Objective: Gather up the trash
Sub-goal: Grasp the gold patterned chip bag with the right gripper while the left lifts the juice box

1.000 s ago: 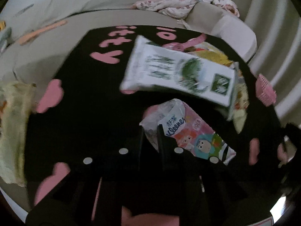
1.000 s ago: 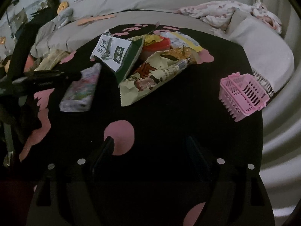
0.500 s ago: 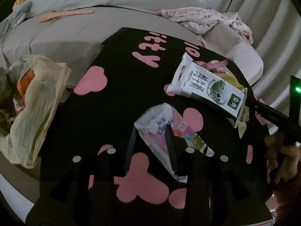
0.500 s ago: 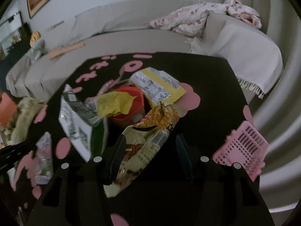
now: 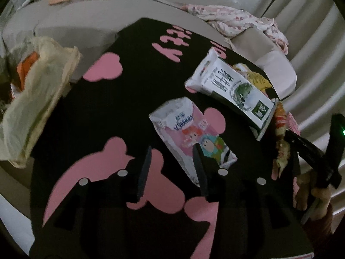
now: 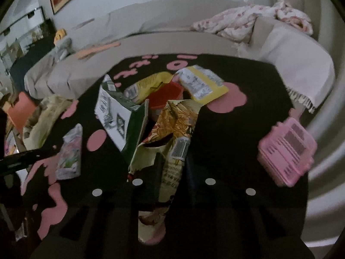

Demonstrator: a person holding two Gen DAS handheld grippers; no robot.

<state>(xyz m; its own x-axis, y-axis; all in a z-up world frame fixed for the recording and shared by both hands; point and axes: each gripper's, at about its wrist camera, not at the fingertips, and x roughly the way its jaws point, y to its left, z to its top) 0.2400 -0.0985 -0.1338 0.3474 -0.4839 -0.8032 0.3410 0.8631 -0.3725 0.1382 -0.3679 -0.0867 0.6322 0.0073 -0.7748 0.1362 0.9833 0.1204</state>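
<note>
A pink tissue packet lies on the black table; it also shows in the right wrist view. My left gripper is open, its right finger over the packet's edge. My right gripper is closed on an orange-and-cream snack wrapper, which runs down between the fingers. A white-and-green milk carton lies beyond the packet and shows in the right wrist view too. Yellow wrappers and a red cup lie behind the snack wrapper.
A pale plastic trash bag hangs off the table's left edge. A pink basket sits at the table's right edge. A grey sofa with a floral blanket curves behind the table.
My left gripper opened and drew back from the tissue packet, which now lies on the table. My right gripper moved forward and closed on the snack wrapper.
</note>
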